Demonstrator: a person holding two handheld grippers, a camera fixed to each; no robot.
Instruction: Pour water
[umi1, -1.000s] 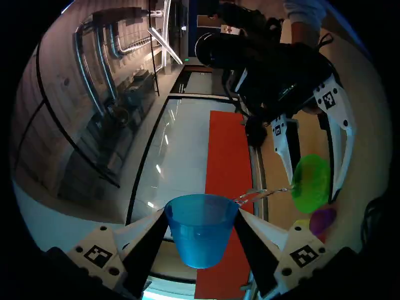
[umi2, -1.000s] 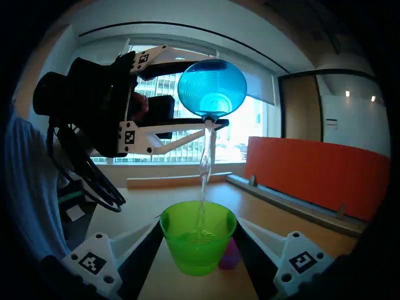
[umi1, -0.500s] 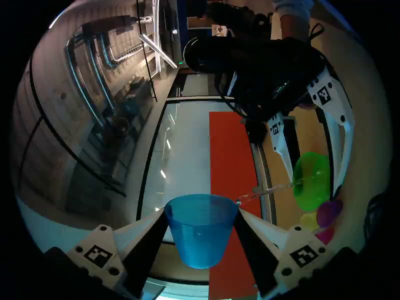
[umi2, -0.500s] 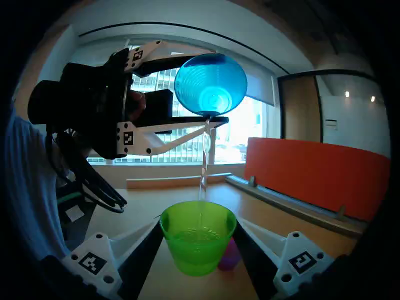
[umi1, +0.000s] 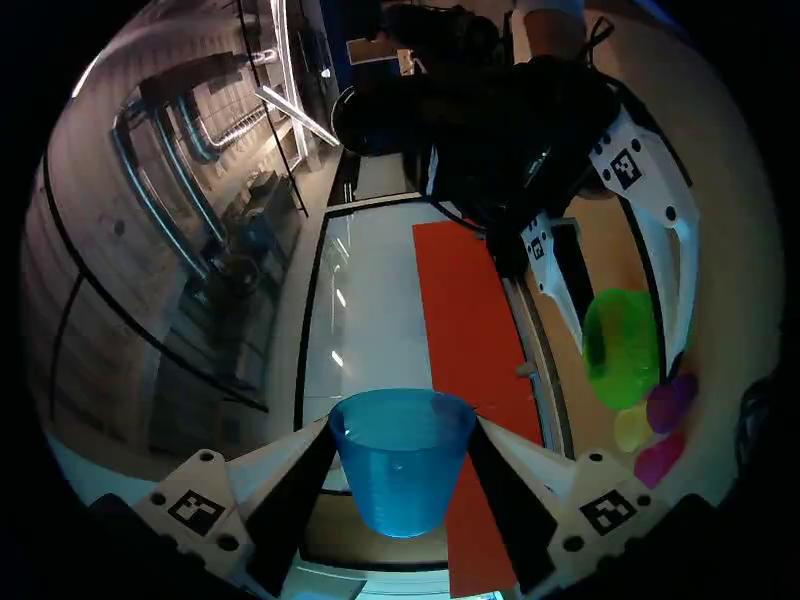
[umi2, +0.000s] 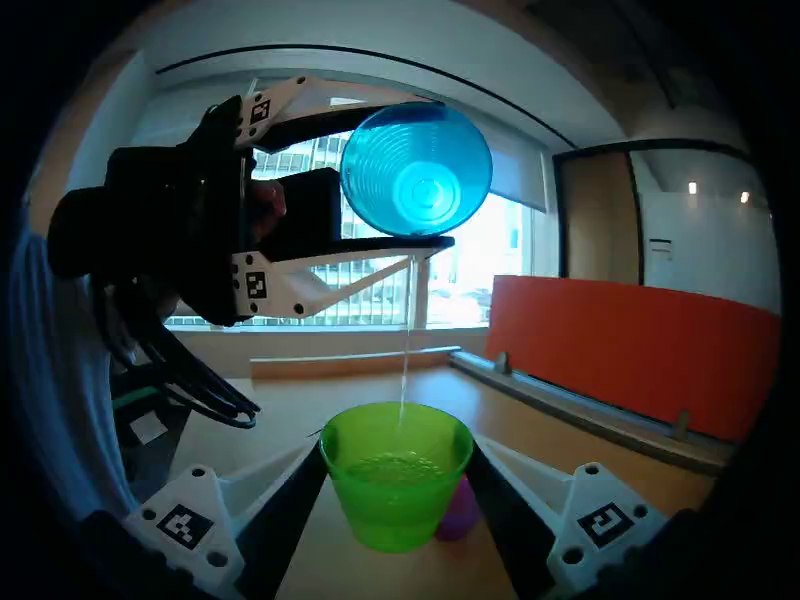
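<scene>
The left gripper, held by a person's hand, had its jaws pinching the blue cup by the sides. In the right gripper view the cup lay tipped over, high above the right gripper's jaws, its mouth turned nearly full toward that camera so that its floor showed through the opening. A second before, the mouth had been angled lower and a thick, twisting rope of water ran from its lip. Now only a thin thread of water dropped from the lower edge of the rim, straight down into the space between the right gripper's jaws.

There the right gripper pinched the green cup, upright, both fingers pressed to its sides, just as in the two earlier views. The thread landed inside the rim, and the water stood bubbled well up the cup. A purple cup stood just behind the green one, toward the right jaw, on the wooden table; whether the two touched could not be told. Farther right, well beyond the jaws, ran an orange partition.

In the left gripper view, the blue cup sat squarely between its own jaws with little water visible inside, and the green cup lay ahead and to the right.

The shrinking stream and the steeper tilt suggested the blue cup was nearly drained and the pour close to done. What likely remained was to let the last drops fall, then bring the blue cup back upright without dripping past the green rim.
</scene>
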